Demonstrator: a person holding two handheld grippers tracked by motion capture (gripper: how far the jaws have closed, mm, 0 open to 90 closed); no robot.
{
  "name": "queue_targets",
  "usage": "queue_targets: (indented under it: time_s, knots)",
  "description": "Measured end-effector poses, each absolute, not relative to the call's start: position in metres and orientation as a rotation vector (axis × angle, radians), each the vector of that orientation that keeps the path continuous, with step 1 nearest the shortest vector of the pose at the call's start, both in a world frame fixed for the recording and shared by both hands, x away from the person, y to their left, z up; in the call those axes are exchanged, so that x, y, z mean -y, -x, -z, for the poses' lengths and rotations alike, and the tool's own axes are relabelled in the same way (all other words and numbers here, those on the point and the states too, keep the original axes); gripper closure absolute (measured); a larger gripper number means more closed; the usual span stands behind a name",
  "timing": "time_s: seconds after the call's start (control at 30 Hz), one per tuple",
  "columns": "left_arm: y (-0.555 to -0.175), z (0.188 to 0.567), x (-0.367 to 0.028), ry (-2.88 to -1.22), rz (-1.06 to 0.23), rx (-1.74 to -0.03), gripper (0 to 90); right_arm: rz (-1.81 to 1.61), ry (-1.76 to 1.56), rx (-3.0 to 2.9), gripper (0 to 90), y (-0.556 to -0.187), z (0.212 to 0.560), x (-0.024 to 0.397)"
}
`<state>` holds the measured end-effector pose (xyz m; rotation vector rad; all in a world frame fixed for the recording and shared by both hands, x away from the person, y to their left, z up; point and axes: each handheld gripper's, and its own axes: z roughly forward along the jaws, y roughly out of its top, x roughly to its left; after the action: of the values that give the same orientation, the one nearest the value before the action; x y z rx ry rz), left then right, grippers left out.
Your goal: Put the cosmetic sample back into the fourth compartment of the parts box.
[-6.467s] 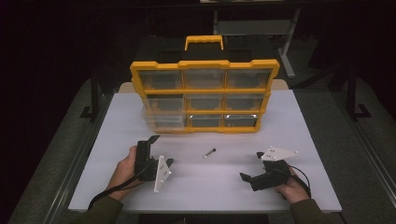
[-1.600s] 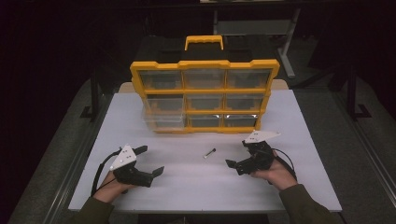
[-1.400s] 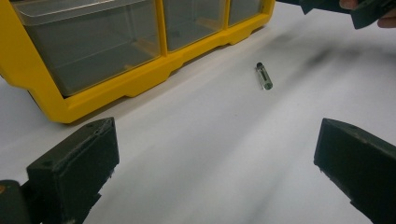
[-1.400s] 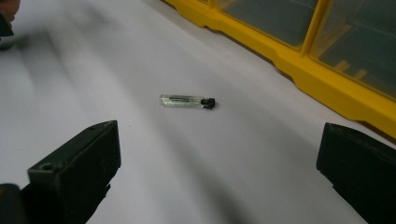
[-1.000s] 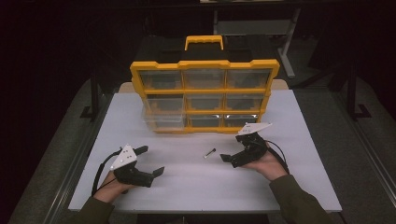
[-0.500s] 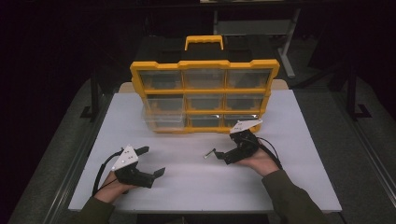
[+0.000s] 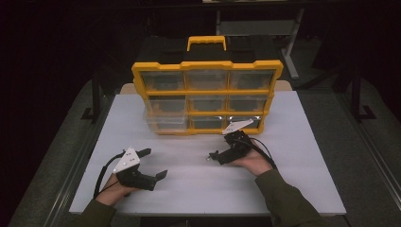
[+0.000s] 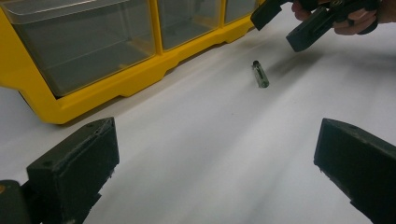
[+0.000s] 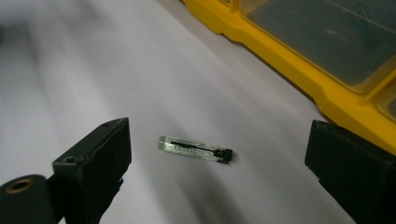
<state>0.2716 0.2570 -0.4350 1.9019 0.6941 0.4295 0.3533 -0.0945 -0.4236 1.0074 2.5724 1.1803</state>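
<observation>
Fingers (image 9: 93, 163) of the right gripper (image 9: 219, 172) are seen spread wide at the bottom of the right gripper view, with one small clear vial (image 9: 194, 149) lying between them on the white table (image 9: 70, 70); the pads are not touching it. These jaws have just been closing slightly. The vial is capped in black at one end and something dark is seen inside; what it is cannot be told.

In the high view, two grippers are counted. The right gripper (image 7: 213, 156) is held right of centre, its tips just beside the vial (image 7: 208, 158). The left gripper (image 7: 155, 164) is held at the lower left, well apart from the vial, its jaws wide and nothing between them.

One yellow organiser case (image 7: 208, 97) is stood upright at the upper middle of the frame, with one yellow handle (image 7: 206, 41) on top. Nine clear-fronted compartments are counted, in three rows of three; their contents cannot be made out.

In the left gripper view, the vial (image 8: 259, 74) is seen at upper centre, the right gripper (image 8: 280, 25) above it at upper right, and the case (image 8: 93, 88) at upper left.
</observation>
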Motion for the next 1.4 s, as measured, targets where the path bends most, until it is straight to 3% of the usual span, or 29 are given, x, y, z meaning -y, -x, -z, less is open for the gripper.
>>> queue_targets:
  time_s: [1.4]
  knots:
    - [-0.271,0.433,-0.258,-1.907,-0.436,-0.678,0.0,-1.066,-1.056,-2.626,28.0,-0.348,0.445,0.066]
